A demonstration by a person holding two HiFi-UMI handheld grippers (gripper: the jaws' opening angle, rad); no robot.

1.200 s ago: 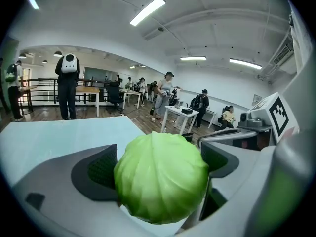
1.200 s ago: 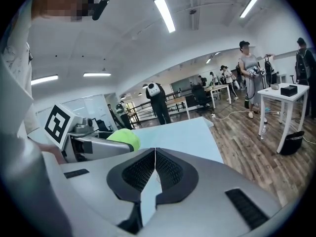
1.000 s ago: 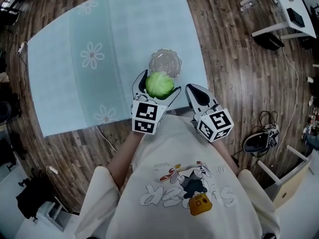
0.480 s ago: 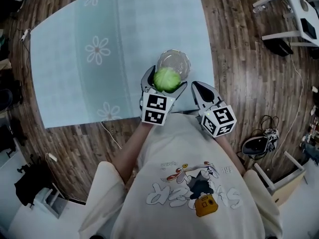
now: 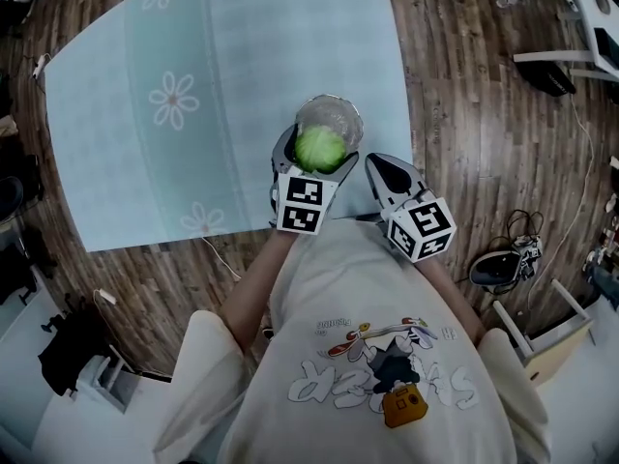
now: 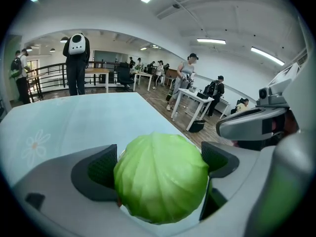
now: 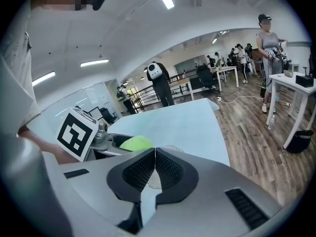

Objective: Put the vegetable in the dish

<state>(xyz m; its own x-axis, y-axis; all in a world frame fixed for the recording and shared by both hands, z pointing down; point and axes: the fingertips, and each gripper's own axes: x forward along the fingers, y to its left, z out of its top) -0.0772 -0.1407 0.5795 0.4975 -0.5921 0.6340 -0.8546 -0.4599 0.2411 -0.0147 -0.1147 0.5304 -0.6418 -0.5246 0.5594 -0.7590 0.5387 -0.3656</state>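
A round green cabbage (image 5: 320, 148) is held in my left gripper (image 5: 316, 153), whose jaws are shut on its two sides; up close the cabbage (image 6: 161, 177) fills the gap between the dark pads. It hangs over the near rim of a clear glass dish (image 5: 330, 121) that stands on the pale blue tablecloth (image 5: 193, 114). My right gripper (image 5: 383, 170) waits just to the right, at the table's near edge, shut with nothing between its jaws. From the right gripper view, the cabbage (image 7: 135, 143) and a bit of the dish (image 7: 170, 148) show behind the closed jaws.
The tablecloth has white flower prints (image 5: 173, 100) and ends at a wood floor (image 5: 464, 114). White desks (image 5: 571, 27) stand at the far right, with cables and a dark bag (image 5: 498, 274) on the floor. People stand in the room behind (image 6: 76, 63).
My left gripper has carried the cabbage forward, from short of the dish to over its near rim. The right gripper has kept its place beside it.
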